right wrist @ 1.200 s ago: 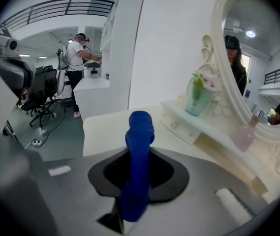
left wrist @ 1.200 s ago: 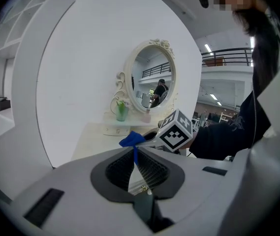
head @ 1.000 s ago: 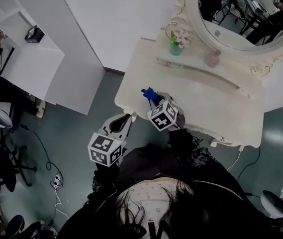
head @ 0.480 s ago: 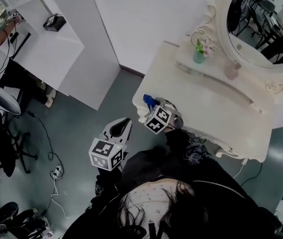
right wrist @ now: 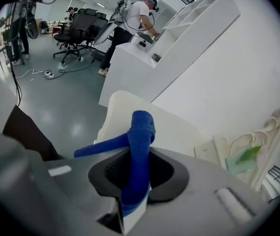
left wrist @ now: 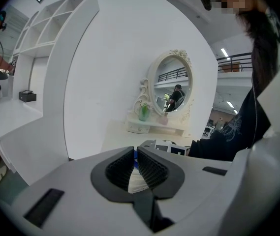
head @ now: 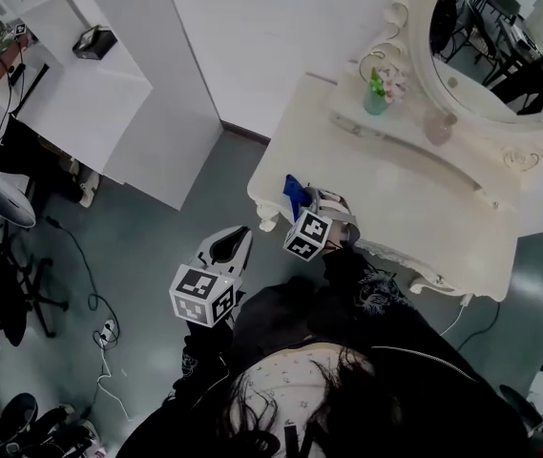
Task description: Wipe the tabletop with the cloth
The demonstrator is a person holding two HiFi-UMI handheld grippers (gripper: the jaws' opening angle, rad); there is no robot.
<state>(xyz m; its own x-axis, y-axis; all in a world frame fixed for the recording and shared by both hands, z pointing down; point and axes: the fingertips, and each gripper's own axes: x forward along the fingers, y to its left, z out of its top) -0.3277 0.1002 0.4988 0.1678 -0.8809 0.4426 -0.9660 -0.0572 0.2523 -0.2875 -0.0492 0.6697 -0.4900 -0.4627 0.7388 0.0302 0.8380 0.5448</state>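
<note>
Right gripper view, cloth point(right wrist: 139, 146): blue, bunched into a roll and standing up between my right jaws, which are clamped on it; one tail pokes out to the left.
Cloth's place: the head view puts it at the near left corner of the cream surface point(head: 414, 208). I cannot tell whether it touches the top.
My right gripper point(head: 317, 201): at that same corner, its marker cube turned up toward my head, my dark sleeve point(head: 347, 265) running back from it.
My left gripper point(head: 236, 239): held off the surface, over the grey floor point(head: 156, 246), near the corner and pointing toward it.
Left jaws: in the left gripper view they are drawn almost together with only a thin slit between the ribbed pads. Nothing is held there.
Back of the surface: a raised ledge point(head: 414, 146) carries a green vase point(head: 377, 98) of flowers with a small pinkish thing point(head: 440, 127) near it. An oval mirror point(head: 500, 36) in an ornate pale frame rises behind.
Further out: a white shelf unit point(head: 90, 93) stands well to the left with a person point(right wrist: 135, 14) at it, and office chairs point(right wrist: 78, 26) stand beyond.
</note>
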